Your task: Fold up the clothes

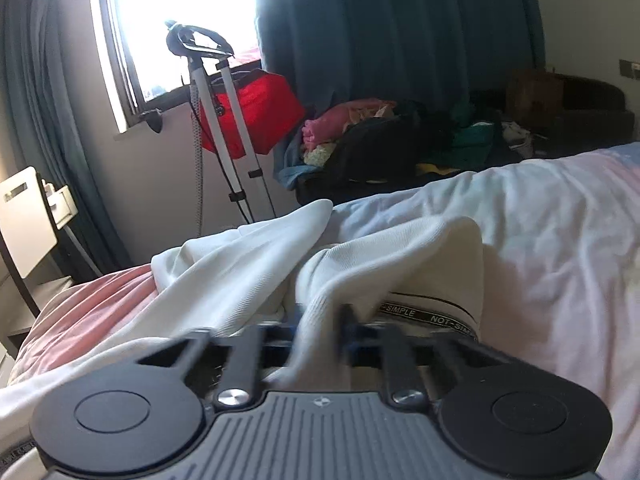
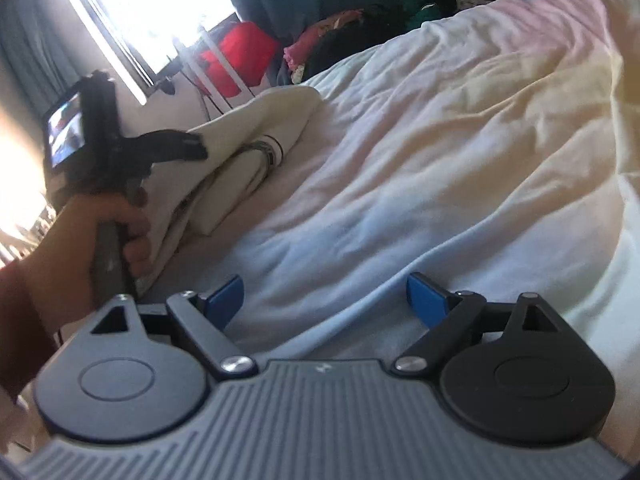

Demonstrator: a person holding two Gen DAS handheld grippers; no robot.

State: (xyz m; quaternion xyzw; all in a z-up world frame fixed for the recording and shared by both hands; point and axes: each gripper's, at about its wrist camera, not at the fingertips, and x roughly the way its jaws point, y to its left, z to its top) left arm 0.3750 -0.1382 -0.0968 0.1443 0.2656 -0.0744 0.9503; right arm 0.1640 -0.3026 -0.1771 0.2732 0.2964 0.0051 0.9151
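Observation:
A white garment (image 1: pixel 248 268) with a black band reading "NOT-SIMPLE" lies bunched on the pale bedspread (image 1: pixel 560 248). My left gripper (image 1: pixel 320 332) is shut on a fold of the white garment, which runs up between its fingers. In the right wrist view the same garment (image 2: pixel 256 140) lies at the left of the bed, with my left gripper (image 2: pixel 196 146) clamped on its edge and a hand holding the handle. My right gripper (image 2: pixel 324 300) is open and empty, its blue pads (image 2: pixel 226 294) just above the bedspread (image 2: pixel 460 140).
Beyond the bed's far edge stand a garment steamer pole (image 1: pixel 224 132), a red bag (image 1: pixel 256 116) and a pile of mixed clothes (image 1: pixel 360 136). Teal curtains (image 1: pixel 400 28) hang beside a bright window. A white chair (image 1: pixel 24 220) stands at the left.

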